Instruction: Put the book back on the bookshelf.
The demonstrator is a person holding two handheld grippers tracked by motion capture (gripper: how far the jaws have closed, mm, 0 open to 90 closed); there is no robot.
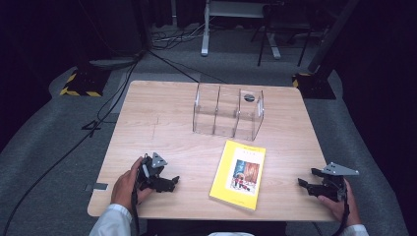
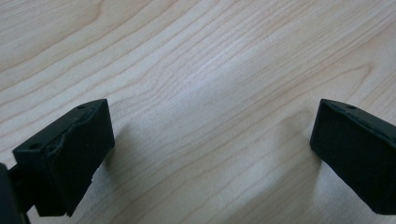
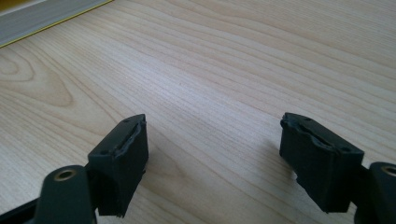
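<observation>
Table (image 1: 162,118): yellow book (image 3: 42,16) cut off at the right gripper view's edge.

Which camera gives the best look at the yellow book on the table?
The high view: the whole yellow book lies flat on the table in front of the clear organizer, cover up. The right gripper view catches just a corner of it at its top left. The left gripper view looks down at wood between open jaws.
</observation>
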